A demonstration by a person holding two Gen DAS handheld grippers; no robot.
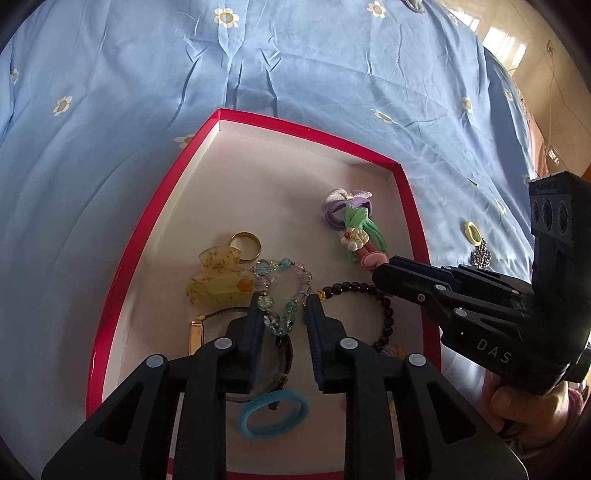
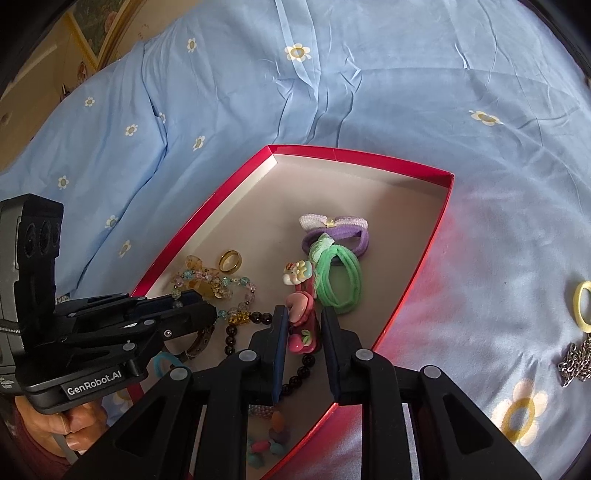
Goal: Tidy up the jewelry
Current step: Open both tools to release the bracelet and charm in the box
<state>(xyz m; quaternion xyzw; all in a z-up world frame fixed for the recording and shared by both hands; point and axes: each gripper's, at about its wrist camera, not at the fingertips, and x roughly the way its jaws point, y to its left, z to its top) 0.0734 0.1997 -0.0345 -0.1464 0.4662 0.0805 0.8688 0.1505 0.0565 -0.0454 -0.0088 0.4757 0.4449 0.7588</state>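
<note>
A red box (image 1: 155, 206) (image 2: 413, 284) with a white floor lies on the bed and holds jewelry. My left gripper (image 1: 282, 301) is open over a clear-bead bracelet (image 1: 295, 291), empty. My right gripper (image 2: 303, 314) is open, its fingers either side of a pink hair clip (image 2: 301, 325) lying on the box floor; it shows in the left wrist view (image 1: 380, 271). In the box also lie a gold ring (image 1: 245, 245) (image 2: 229, 260), a yellow claw clip (image 1: 218, 282), a dark-bead bracelet (image 1: 384, 306), green (image 2: 340, 284) and purple hair ties (image 2: 332, 232) and a blue hair tie (image 1: 273, 411).
A yellow ring (image 2: 583, 304) (image 1: 472, 232) and a silver chain (image 2: 576, 360) (image 1: 480, 254) lie on the blue flowered bedsheet (image 1: 295, 74) right of the box. A wall and picture frame (image 2: 96, 33) stand beyond the bed at far left.
</note>
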